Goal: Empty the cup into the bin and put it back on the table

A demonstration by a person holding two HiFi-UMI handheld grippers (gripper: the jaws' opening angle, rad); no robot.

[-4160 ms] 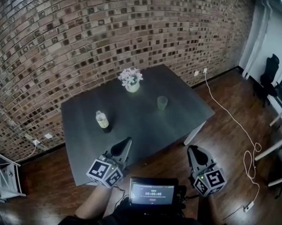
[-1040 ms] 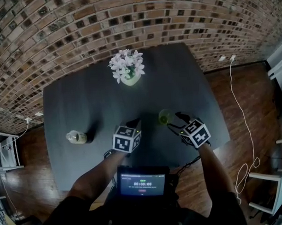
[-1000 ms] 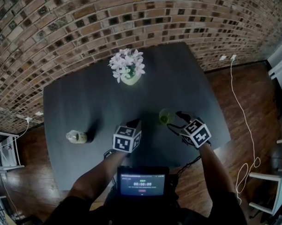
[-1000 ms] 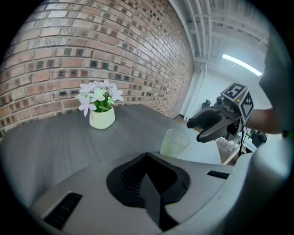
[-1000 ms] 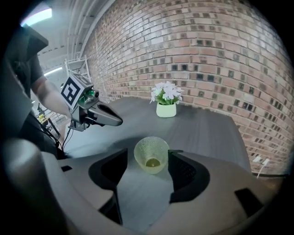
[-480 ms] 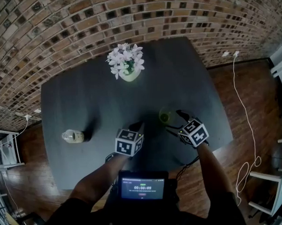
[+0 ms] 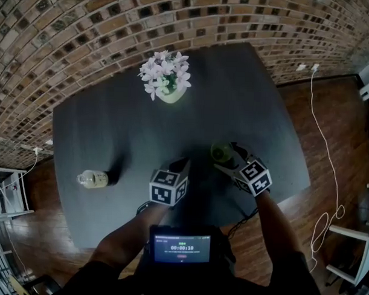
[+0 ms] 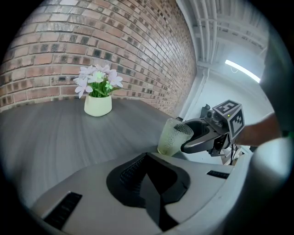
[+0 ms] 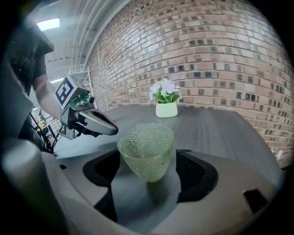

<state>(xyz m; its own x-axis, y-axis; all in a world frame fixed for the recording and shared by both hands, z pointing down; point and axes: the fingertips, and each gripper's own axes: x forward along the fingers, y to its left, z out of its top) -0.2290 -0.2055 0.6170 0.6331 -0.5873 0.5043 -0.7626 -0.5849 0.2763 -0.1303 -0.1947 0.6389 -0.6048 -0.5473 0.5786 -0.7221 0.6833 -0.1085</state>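
My right gripper (image 7: 231,159) has just spread its jaws around the cup (image 9: 147,156), not yet squeezing; left gripper (image 7: 179,166) is closed, empty. Grasp comes next.

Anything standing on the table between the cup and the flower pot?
No. Between the cup and the flower pot the table is bare; the head view and the right gripper view both show it.

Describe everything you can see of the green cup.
The cup is pale green, translucent and glass-like, covered in small bumps and tapering to its base. It stands upright on the dark grey table, between the jaws of the right gripper, which have just been opening; their pads appear clear of it. Its contents cannot be made out.
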